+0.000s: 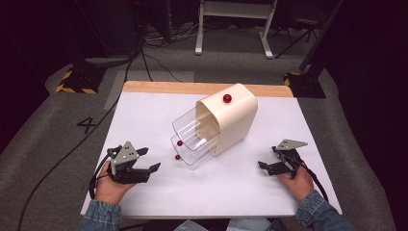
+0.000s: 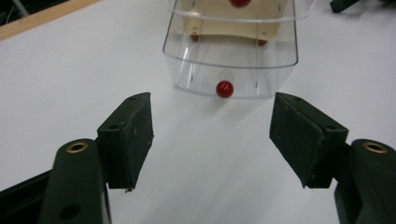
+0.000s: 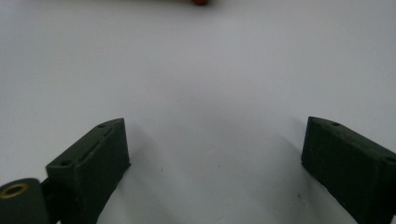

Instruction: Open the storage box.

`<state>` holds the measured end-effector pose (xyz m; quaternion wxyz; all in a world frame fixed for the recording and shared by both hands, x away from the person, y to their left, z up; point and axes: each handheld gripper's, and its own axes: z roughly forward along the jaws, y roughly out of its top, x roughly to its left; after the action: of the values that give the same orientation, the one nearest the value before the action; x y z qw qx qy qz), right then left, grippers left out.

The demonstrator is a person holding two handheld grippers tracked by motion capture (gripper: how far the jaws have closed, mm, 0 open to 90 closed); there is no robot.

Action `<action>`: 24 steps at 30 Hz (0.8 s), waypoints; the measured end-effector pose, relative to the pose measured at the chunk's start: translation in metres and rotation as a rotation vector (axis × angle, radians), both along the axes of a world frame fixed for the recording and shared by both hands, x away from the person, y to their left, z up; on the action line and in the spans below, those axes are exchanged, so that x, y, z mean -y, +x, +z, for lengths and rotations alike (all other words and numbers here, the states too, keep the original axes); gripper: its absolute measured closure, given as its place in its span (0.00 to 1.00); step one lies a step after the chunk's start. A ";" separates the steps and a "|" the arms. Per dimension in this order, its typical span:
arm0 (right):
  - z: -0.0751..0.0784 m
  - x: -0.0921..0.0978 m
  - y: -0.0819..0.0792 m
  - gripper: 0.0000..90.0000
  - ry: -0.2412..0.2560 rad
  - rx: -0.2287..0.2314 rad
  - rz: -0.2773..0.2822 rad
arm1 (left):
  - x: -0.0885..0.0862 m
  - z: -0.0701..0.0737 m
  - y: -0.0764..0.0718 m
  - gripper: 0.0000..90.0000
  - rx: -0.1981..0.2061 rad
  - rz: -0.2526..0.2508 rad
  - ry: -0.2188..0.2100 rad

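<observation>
I am looking down on a white table (image 1: pixel 144 120) with a strip of bare wood along its far edge. Near the middle, a cream drawer cabinet (image 1: pixel 231 120) is sitting at an angle, with a red knob (image 1: pixel 227 98) showing on its top face. Two clear plastic drawers are sticking out of its open side toward the near left. The upper drawer (image 1: pixel 192 127) is pulled out a little less than the lower drawer (image 1: pixel 192 153), and each is carrying a small red knob on its front; the lower drawer's knob (image 1: pixel 177 157) is facing my left side.

I am holding the left gripper (image 1: pixel 150 160) low over the near left part of the table, with a hand (image 1: pixel 111 185) in a denim cuff wrapped around it. Its jaws are standing wide apart with nothing between them. In the left gripper view, the two black pads (image 2: pixel 133 135) are framing bare table, and the lower drawer's clear front (image 2: pixel 233 77) with its red knob (image 2: pixel 224 88) is lying just ahead, near but not touching.

I am holding the right gripper (image 1: pixel 270 161) at the near right, well apart from the cabinet, its jaws pointing left toward the drawers. They are also spread wide and gripping nothing. In the right gripper view, the pads (image 3: pixel 100 161) are hovering over plain white surface.
</observation>
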<state>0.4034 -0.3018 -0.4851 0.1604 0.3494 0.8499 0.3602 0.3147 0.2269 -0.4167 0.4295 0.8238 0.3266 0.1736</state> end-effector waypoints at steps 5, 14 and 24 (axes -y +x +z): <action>0.000 0.000 0.000 0.09 0.000 0.000 0.000 | -0.010 -0.009 0.000 0.28 -0.037 0.021 0.026; 0.000 0.000 0.000 0.09 0.000 0.000 0.000 | -0.025 -0.034 0.007 0.28 -0.130 0.087 0.091; 0.000 0.000 0.000 0.09 0.000 -0.001 0.000 | -0.040 -0.055 0.007 0.28 -0.228 0.165 0.126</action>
<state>0.4033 -0.3018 -0.4851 0.1601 0.3496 0.8499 0.3603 0.3214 0.2671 -0.4716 0.3213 0.8340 0.4282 0.1335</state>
